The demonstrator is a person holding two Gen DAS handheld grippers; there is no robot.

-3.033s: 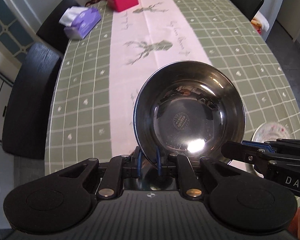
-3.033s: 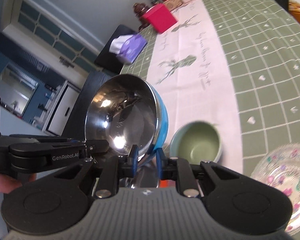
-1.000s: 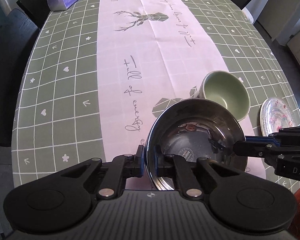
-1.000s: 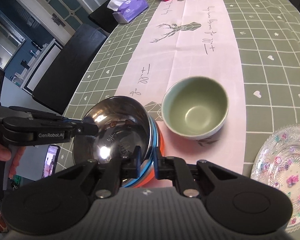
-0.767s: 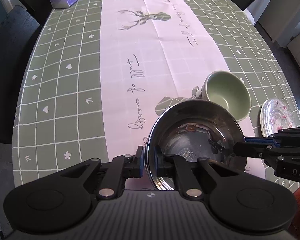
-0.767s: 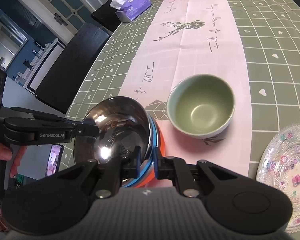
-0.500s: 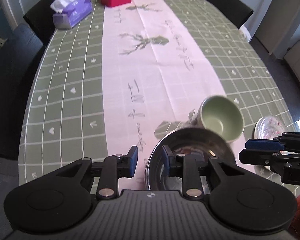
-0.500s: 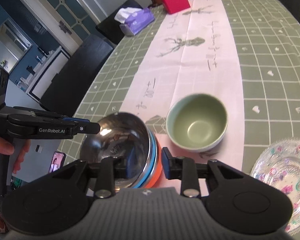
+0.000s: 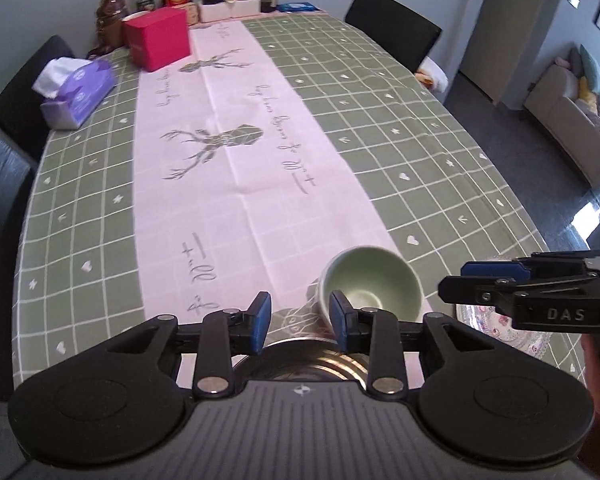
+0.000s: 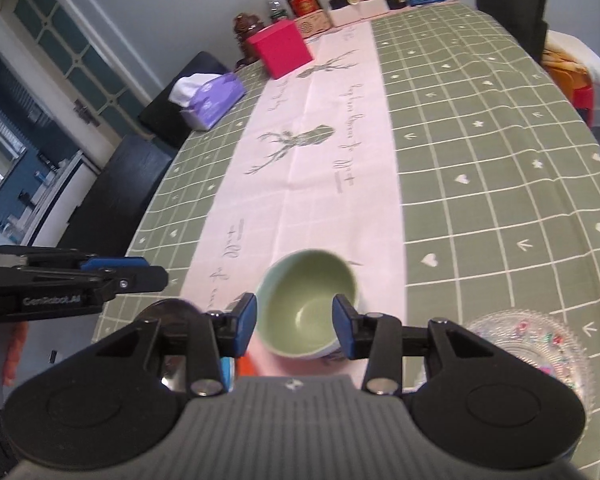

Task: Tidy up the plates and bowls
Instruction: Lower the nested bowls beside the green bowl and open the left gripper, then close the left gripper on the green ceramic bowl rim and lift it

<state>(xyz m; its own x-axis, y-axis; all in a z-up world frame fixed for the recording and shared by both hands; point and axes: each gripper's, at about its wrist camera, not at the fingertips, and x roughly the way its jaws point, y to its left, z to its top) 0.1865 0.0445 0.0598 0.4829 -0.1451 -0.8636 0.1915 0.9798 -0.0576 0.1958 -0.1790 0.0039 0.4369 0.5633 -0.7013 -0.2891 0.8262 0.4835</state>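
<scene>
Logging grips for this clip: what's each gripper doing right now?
Left gripper: opening, nothing between the jaws; steel bowl sits below.
Right gripper: opening, empty; green bowl lies beyond.

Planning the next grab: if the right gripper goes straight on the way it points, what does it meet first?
Most likely the green bowl: it sits right ahead of the right gripper, framed between its opening jaws, nothing held. Depth is unclear, so it could meet the pink runner beyond.

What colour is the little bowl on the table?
Pale green bowl, clearest in the right wrist view.
</scene>
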